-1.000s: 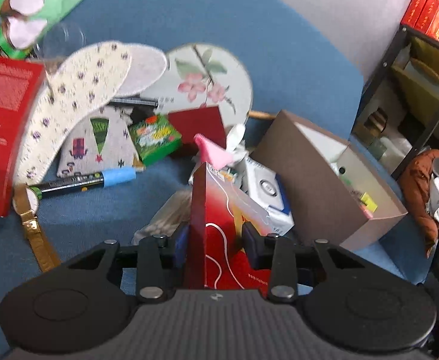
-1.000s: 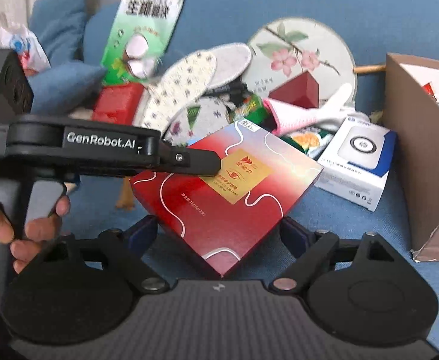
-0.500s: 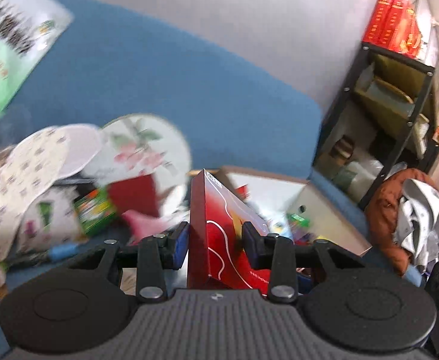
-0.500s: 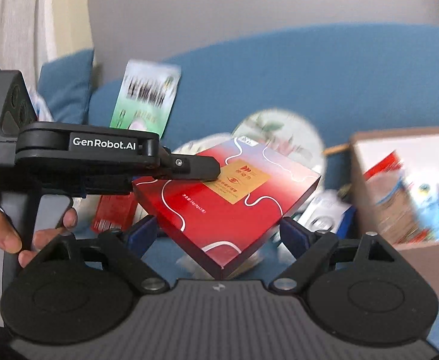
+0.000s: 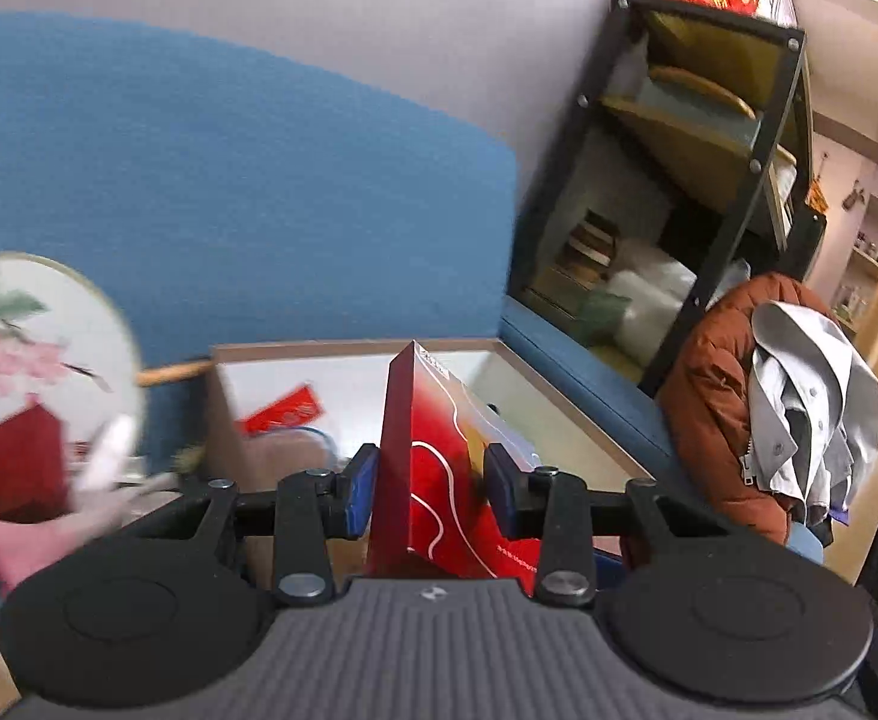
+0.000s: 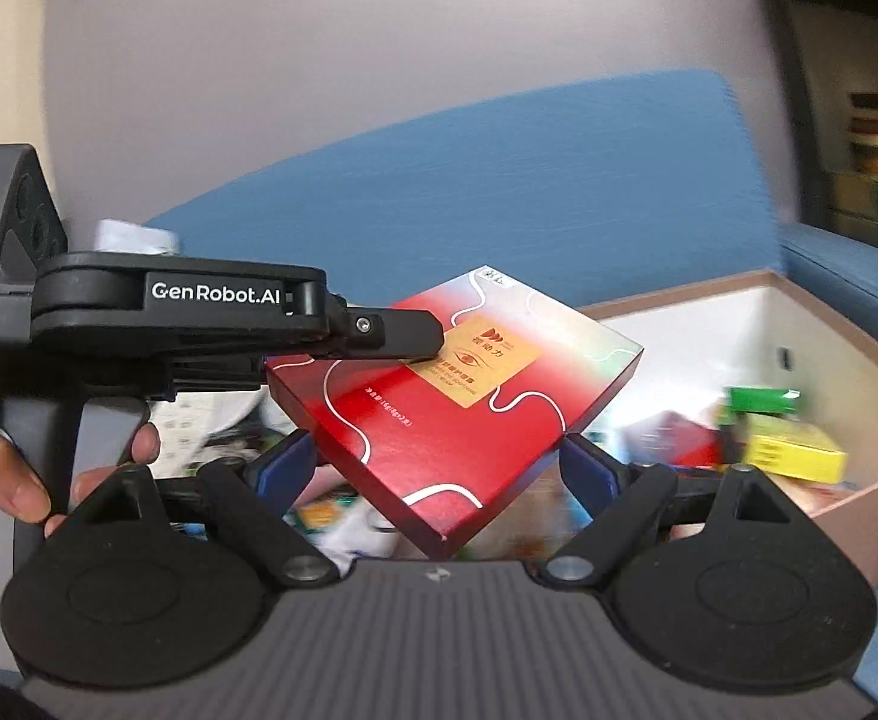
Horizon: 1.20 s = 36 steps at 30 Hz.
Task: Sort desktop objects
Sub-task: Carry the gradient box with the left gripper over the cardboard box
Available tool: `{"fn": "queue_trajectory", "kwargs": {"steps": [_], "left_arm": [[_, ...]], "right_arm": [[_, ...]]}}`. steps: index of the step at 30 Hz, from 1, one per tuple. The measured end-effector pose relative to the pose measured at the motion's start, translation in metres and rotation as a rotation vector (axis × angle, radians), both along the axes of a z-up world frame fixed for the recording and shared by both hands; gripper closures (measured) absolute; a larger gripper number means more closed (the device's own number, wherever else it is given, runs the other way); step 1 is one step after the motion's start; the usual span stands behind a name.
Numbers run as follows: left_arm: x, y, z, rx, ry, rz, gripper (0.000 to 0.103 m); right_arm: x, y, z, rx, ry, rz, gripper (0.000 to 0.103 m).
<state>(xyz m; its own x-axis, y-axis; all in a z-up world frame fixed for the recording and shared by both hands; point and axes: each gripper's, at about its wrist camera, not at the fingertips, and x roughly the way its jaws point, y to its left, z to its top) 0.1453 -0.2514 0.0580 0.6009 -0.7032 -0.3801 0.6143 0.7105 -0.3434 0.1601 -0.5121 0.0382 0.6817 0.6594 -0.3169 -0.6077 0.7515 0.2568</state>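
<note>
My left gripper (image 5: 429, 483) is clamped on the red box (image 5: 439, 468), its blue pads pressing the box's two broad faces so that the box stands on edge between them, one corner pointing up and away from me. From the right wrist view that same box (image 6: 457, 414) hangs in the air as a tilted diamond, gold label facing up, with the left gripper's upper finger (image 6: 390, 333) lying across its top face and my left hand (image 6: 12, 480) wrapped around the grey handle at the left edge. My right gripper (image 6: 439, 465) stands wide; its two blue pads sit at the box's left and right corners, but I cannot tell whether they press or merely flank them. Just beyond the box lies the open cardboard carton (image 5: 565, 402), brown outside and pale inside, already holding a red packet (image 5: 285, 414); the right view shows a yellow box (image 6: 793, 453) and a green one (image 6: 763, 399) in it, blurred. Left of the carton, a round painted fan (image 5: 30, 336) and a dark red block (image 5: 18, 462) rest on the blue sofa (image 5: 228, 210). Far right, a black metal shelf (image 5: 733, 192) stands against the wall, with a brown jacket (image 5: 715, 414) and grey garment heaped near it.
</note>
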Motion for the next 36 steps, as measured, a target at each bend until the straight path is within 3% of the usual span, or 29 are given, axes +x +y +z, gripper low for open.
{"fn": "queue_trajectory", "kwargs": {"steps": [13,16,18,20,22,23,25,27,36], "left_arm": [[0.048,-0.057,-0.040,0.033,0.142,-0.012,0.067],[0.054,-0.065,-0.046,0.058,0.152,-0.003,0.066],[0.055,-0.062,-0.046,0.044,0.162,0.007,0.056],[0.054,-0.057,-0.044,0.028,0.161,0.017,0.033],[0.053,-0.051,-0.041,0.016,0.140,0.001,0.029],[0.051,-0.049,-0.039,0.025,0.130,0.002,0.019],[0.047,-0.047,-0.038,0.050,0.111,0.022,0.010],[0.045,-0.046,-0.039,0.080,0.094,0.030,0.009],[0.041,-0.043,-0.039,0.128,0.077,0.033,0.008]], "right_arm": [[0.062,-0.025,-0.032,-0.059,0.094,-0.043,0.016],[0.069,-0.017,-0.031,-0.126,0.101,-0.049,0.016],[0.078,-0.009,-0.033,-0.208,0.116,-0.079,0.016],[0.085,-0.005,-0.035,-0.278,0.122,-0.109,0.016],[0.090,-0.004,-0.037,-0.316,0.127,-0.127,0.016],[0.092,-0.005,-0.037,-0.318,0.141,-0.124,0.016],[0.095,-0.008,-0.035,-0.305,0.162,-0.111,0.015],[0.095,-0.010,-0.034,-0.304,0.176,-0.113,0.011],[0.100,-0.005,-0.043,-0.350,0.199,-0.155,0.006]]}}
